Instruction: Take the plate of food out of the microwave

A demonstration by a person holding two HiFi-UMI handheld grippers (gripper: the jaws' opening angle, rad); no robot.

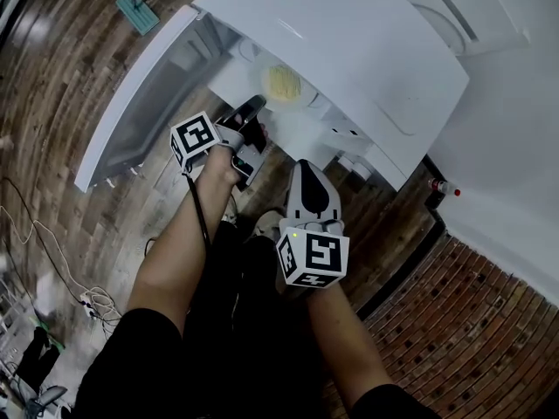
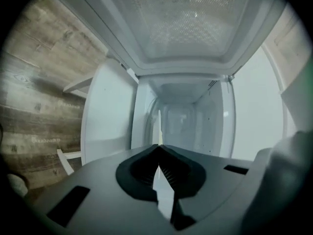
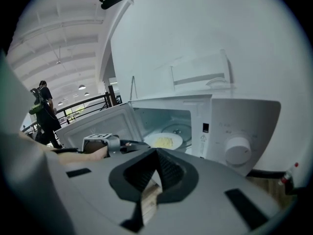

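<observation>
Two tools face an open white microwave (image 1: 349, 51) in a room floored with wood planks (image 1: 52, 103). Your left tool (image 1: 252, 107) sits at the mouth of the cavity, close to the plate (image 3: 177, 140). Its jaws are closed tip to tip with nothing between them, and whether it touches the rim cannot be told. Your right tool (image 1: 307, 168) hangs back from the opening, jaws likewise closed and empty. The plate lies on the cavity floor, around its middle, carrying a small heap of yellow food (image 3: 164, 141). The door (image 1: 140, 103) stands swung wide at the left. A round dial (image 3: 238, 151) marks the control panel; the small print beside it is too fine to read. Brick-patterned flooring (image 1: 472, 321) runs along a white wall (image 1: 515, 147), where a small red-capped object (image 1: 444, 187) sits. Loose cables (image 1: 52, 260) trail over the planks at the left. Beyond the door, a person (image 3: 43, 111) stands by a dark railing (image 3: 88, 104) under ceiling lights.
</observation>
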